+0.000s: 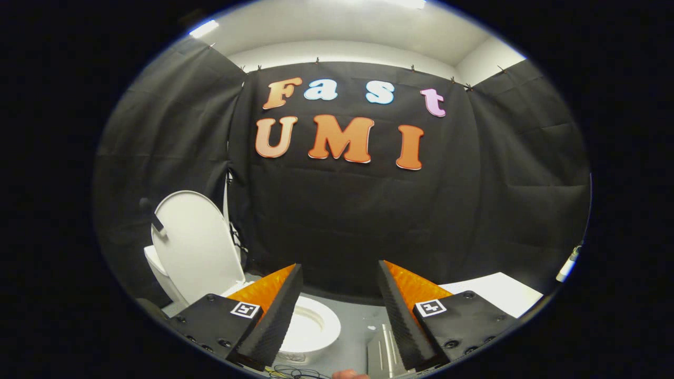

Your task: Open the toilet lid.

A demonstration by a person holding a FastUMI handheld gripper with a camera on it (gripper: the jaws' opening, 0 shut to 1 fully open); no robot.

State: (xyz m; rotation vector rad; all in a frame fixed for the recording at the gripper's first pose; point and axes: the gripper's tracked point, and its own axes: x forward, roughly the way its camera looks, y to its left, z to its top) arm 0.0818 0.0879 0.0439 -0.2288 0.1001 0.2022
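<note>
The gripper [339,273] is holding its fingers spread wide, gripping nothing. The toilet lid [196,245] is standing upright at about ten o'clock from the fingers, and the white toilet seat [316,327] is lying below, just behind the left finger.

The gripper [340,273] holds its fingers spread wide with nothing between them, and the way straight ahead runs free up to the black cloth wall [358,221]. Off beyond the left finger the white toilet lid [196,245] stands raised against the wall above the open bowl [310,329], blocking that side. Beyond the right finger a flat white panel [497,292] lies low by the wall, with bare grey floor [358,326] between it and the bowl.
</note>
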